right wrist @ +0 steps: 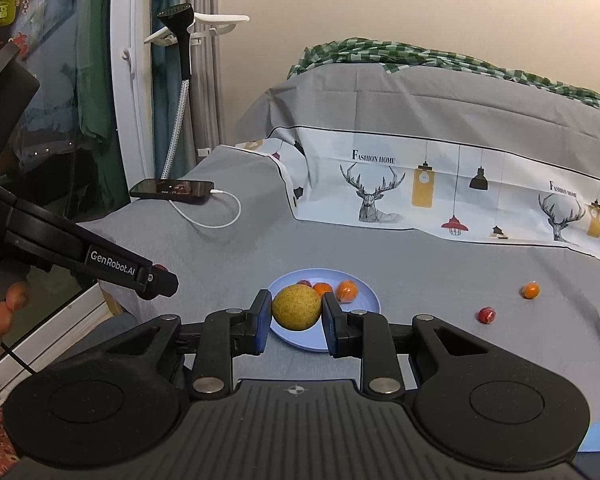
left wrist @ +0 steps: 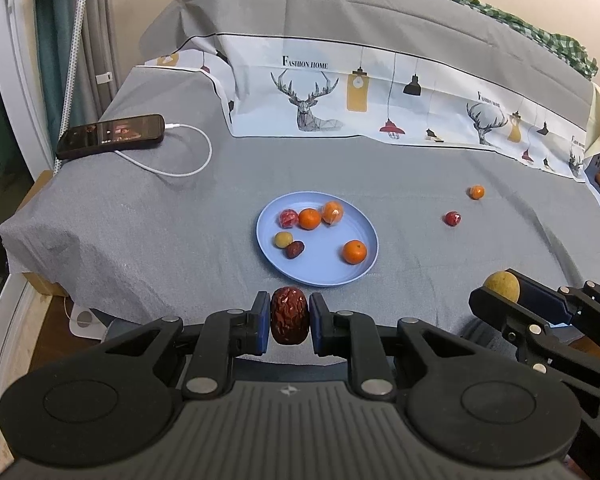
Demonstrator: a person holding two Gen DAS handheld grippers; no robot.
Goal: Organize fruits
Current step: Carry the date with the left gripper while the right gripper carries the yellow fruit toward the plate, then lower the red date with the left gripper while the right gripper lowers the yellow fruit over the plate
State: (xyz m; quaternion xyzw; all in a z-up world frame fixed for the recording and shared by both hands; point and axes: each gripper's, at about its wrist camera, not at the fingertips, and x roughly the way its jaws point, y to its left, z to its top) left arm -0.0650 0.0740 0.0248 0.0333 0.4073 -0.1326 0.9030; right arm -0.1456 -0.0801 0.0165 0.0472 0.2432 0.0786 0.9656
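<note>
My left gripper (left wrist: 289, 322) is shut on a wrinkled red date (left wrist: 289, 320), held just short of the near rim of the blue plate (left wrist: 324, 270). The plate holds several fruits: oranges (left wrist: 354, 251), a red fruit (left wrist: 288, 218), a small yellow fruit (left wrist: 283, 239) and another date (left wrist: 295, 249). My right gripper (right wrist: 296, 318) is shut on a yellow-green round fruit (right wrist: 297, 306), held above the plate's near edge (right wrist: 300, 340); it also shows in the left wrist view (left wrist: 502, 286). A loose orange (left wrist: 476, 192) and a loose red fruit (left wrist: 452, 218) lie on the grey cloth to the right.
A phone (left wrist: 110, 136) with a white charging cable (left wrist: 188, 160) lies at the far left of the cloth. A raised, cloth-covered bank with a deer-print strip (left wrist: 312, 96) runs along the back. The table's left edge drops to the floor.
</note>
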